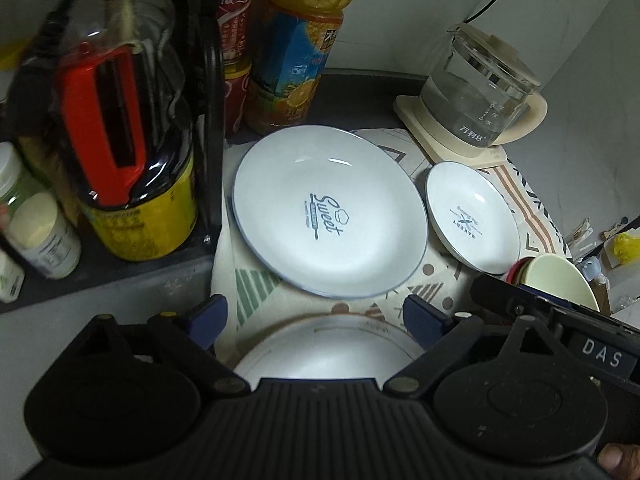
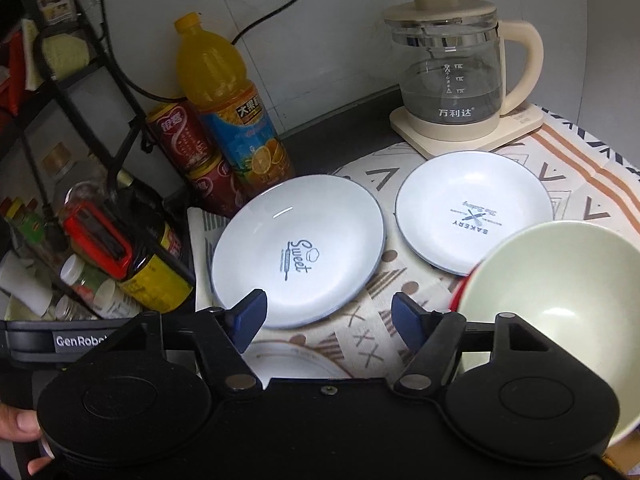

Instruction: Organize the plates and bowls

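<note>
Both grippers, left gripper (image 1: 316,312) and right gripper (image 2: 326,312), wide, empty. Big plate (image 2: 298,250) left of kettle (image 2: 452,80): glazed, slippery, breakable; grab rim.

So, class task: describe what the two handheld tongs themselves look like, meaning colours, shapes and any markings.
Both are matte black plastic. The left tongs have two round discs on a ribbed body, silver pivot rivets, and dark blue pads. The right tongs match, with a smoother body and one centre screw. Seen from the other camera, each carries a grey label with white letters: "GenRobo…" on the left, "DAS" on the right. No sleeves or cables show.
</note>
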### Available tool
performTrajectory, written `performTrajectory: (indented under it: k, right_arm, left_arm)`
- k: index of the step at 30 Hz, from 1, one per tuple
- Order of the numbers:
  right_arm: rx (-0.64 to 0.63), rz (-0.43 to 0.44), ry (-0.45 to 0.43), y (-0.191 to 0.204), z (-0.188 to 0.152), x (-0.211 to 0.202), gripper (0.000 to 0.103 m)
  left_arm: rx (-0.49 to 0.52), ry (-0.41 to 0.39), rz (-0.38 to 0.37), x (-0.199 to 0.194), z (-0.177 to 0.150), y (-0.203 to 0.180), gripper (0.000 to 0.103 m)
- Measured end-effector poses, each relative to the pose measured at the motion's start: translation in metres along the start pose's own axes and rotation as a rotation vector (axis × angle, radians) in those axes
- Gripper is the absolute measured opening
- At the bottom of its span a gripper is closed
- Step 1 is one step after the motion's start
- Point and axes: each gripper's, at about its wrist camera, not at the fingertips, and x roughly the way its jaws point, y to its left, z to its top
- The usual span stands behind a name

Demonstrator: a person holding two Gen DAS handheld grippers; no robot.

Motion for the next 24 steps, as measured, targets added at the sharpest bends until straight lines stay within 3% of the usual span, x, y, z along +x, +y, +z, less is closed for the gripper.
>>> performTrajectory:
  k: [15,24]
  right_arm:
    - [0.044,-0.101,0.074,-0.001,0.014,0.063,0.060]
    - [0.100,-0.141,0.146,-0.009,0.013,0.099,0.049]
  left_arm:
    - [-0.012,0.094,-0.001,0.057,0.018,0.010,0.066]
    - [-0.029,0.130,-0.004,0.083,0.020,0.017,0.054]
